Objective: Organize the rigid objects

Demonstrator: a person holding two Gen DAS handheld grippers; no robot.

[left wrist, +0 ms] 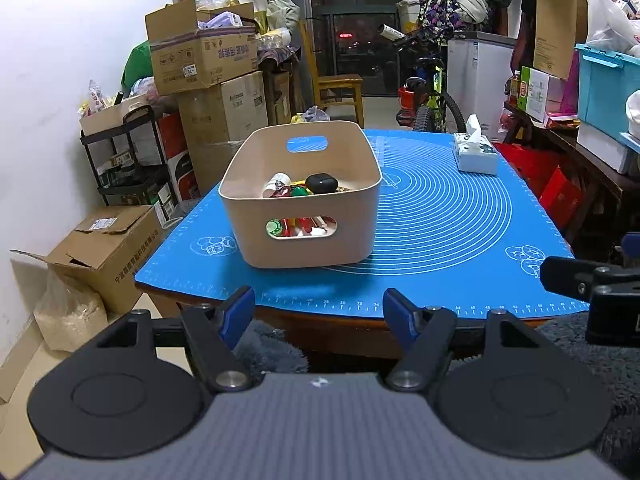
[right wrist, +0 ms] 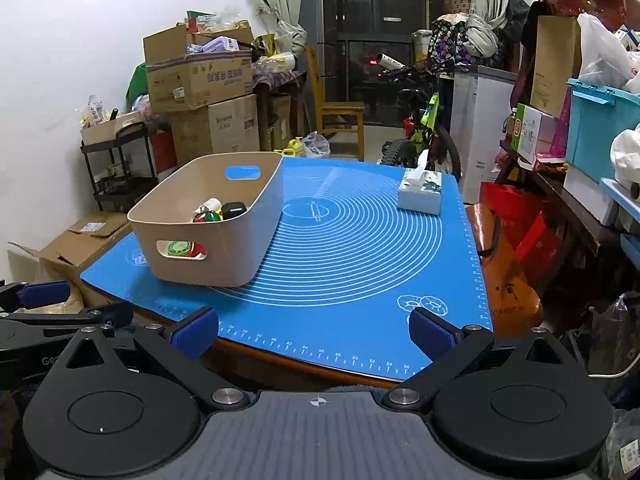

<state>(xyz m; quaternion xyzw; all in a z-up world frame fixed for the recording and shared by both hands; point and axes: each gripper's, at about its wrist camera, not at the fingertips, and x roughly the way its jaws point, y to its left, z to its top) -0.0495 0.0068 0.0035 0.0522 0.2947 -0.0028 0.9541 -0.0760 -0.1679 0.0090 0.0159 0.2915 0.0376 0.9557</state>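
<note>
A beige plastic bin (left wrist: 280, 200) (right wrist: 240, 248) with handle cut-outs stands on the left part of a blue silicone mat (left wrist: 448, 216) (right wrist: 360, 248). Inside it lie several small objects, among them a black case (left wrist: 321, 183) (right wrist: 233, 210), a white bottle (left wrist: 278, 181) and red and green pieces (right wrist: 208, 217). My left gripper (left wrist: 319, 312) is open and empty, held before the table's front edge, short of the bin. My right gripper (right wrist: 314, 334) is open and empty over the mat's front edge, to the right of the bin.
A tissue box (left wrist: 476, 152) (right wrist: 420, 194) sits at the mat's far right. Cardboard boxes (left wrist: 204, 60) and a black cart (left wrist: 124, 152) stand to the left, a bicycle (left wrist: 430, 96) behind, shelves with a blue crate (left wrist: 608, 84) to the right.
</note>
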